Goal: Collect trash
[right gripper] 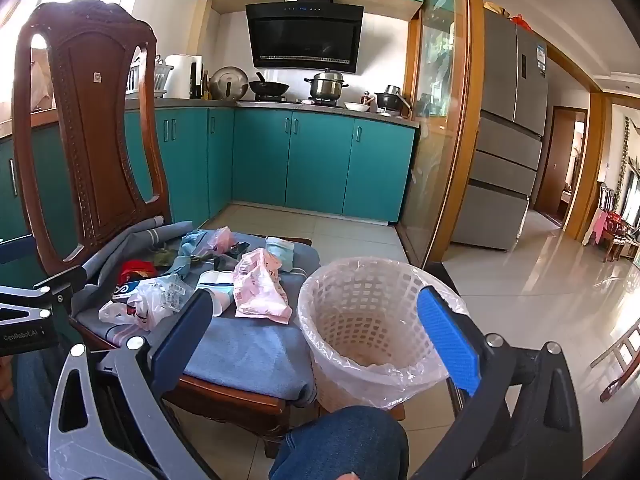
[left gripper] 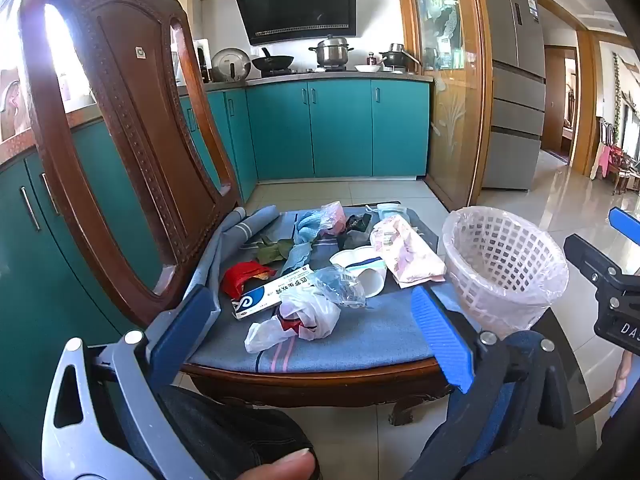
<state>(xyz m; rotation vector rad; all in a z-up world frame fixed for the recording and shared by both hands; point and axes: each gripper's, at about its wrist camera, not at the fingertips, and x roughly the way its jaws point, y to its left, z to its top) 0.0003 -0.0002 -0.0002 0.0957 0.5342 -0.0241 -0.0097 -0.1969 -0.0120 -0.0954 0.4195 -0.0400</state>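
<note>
Plastic-lined basket (right gripper: pixel 360 320) touches the chair seat's (left gripper: pixel 320 356) right edge; both claws gape wide, empty.

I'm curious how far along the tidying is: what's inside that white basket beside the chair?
The white basket holds only a thin clear plastic liner, folded over its rim. No trash shows in it, though the very bottom is dim through the liner. The litter lies on the chair's blue cushion.

Both wrist views near, facing littered chair (left gripper: pixel 120 128)
</note>
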